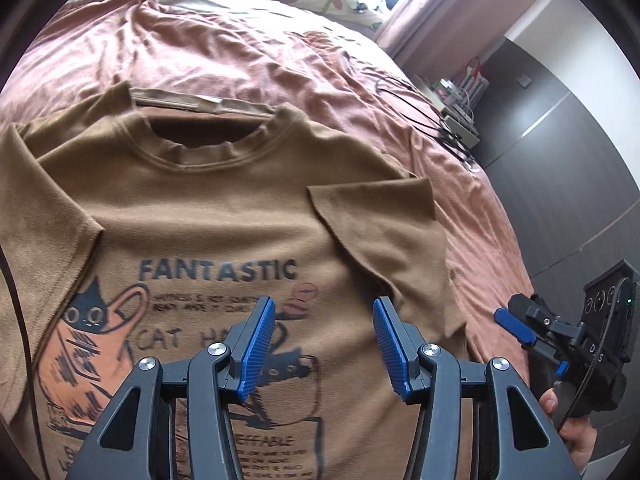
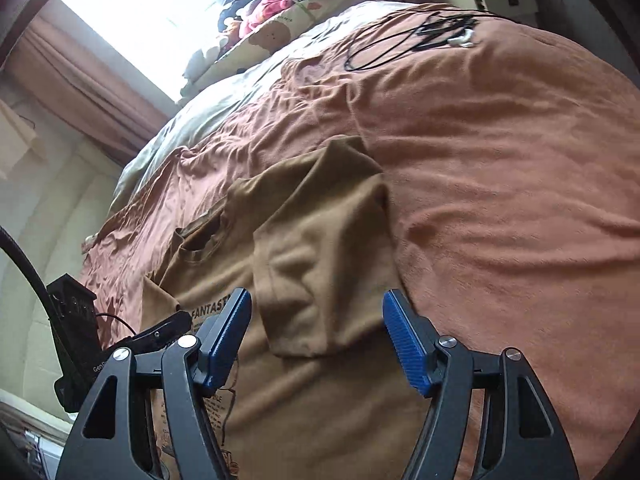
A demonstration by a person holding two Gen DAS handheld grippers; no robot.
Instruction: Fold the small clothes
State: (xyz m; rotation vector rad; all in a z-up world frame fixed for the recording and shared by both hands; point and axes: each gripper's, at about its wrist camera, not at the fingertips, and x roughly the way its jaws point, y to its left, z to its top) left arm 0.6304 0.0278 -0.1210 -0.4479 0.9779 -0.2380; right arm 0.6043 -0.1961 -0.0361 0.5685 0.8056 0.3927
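Note:
A brown T-shirt (image 1: pixel 224 208) with a cat print and the word FANTASTIC lies face up on the bed. Its right sleeve (image 1: pixel 384 236) is folded inward over the chest; it also shows in the right wrist view (image 2: pixel 320 276). My left gripper (image 1: pixel 324 304) is open and empty, hovering over the print. My right gripper (image 2: pixel 316 300) is open and empty, just above the folded sleeve. The right gripper also shows at the shirt's right side in the left wrist view (image 1: pixel 516 326).
A rust-pink blanket (image 2: pixel 500 168) covers the bed. Black cables (image 2: pixel 416 36) lie on it far right. Pillows and plush toys (image 2: pixel 272 12) sit at the head. A bedside shelf (image 1: pixel 460 116) stands beside the bed.

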